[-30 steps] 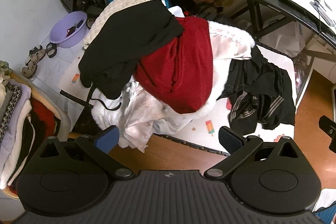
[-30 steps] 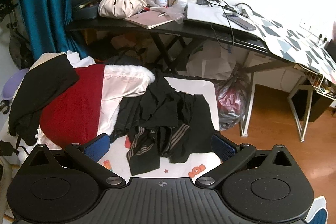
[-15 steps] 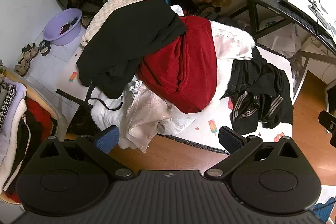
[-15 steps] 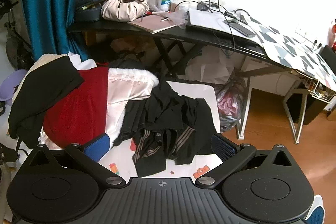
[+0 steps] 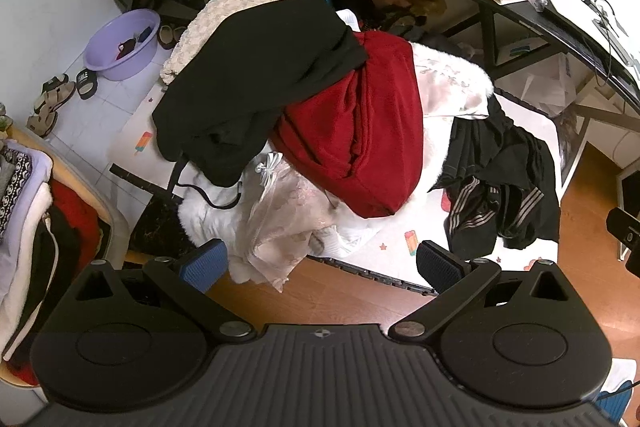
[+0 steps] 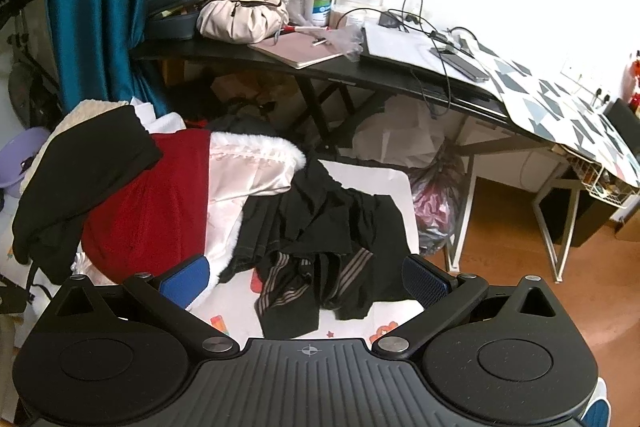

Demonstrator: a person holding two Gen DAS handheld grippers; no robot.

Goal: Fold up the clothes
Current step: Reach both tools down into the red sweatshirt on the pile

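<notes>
A heap of clothes lies on a low white table (image 5: 400, 259): a black garment (image 5: 256, 83) on top, a red one (image 5: 360, 131) under it, pale pink satin with white fur trim (image 5: 288, 223) beneath. Crumpled black shorts with striped hems (image 5: 496, 183) lie apart at the right. My left gripper (image 5: 320, 263) hovers open above the table's near edge, holding nothing. In the right wrist view the right gripper (image 6: 306, 279) is open above the black shorts (image 6: 320, 227), with the red garment (image 6: 148, 211) at its left.
A black desk (image 6: 320, 67) crowded with a beige bag (image 6: 240, 19), cosmetics and cables stands behind the table. A teal curtain (image 6: 92, 7) hangs at the left. A lilac basin (image 5: 120, 43) and sandals sit on the tiled floor. Stacked folded clothes (image 5: 24, 227) lie at my left.
Both grippers have risen and drawn back a little, so the pile and shorts sit slightly further away in view. Both stay open. The clothes have not moved.
</notes>
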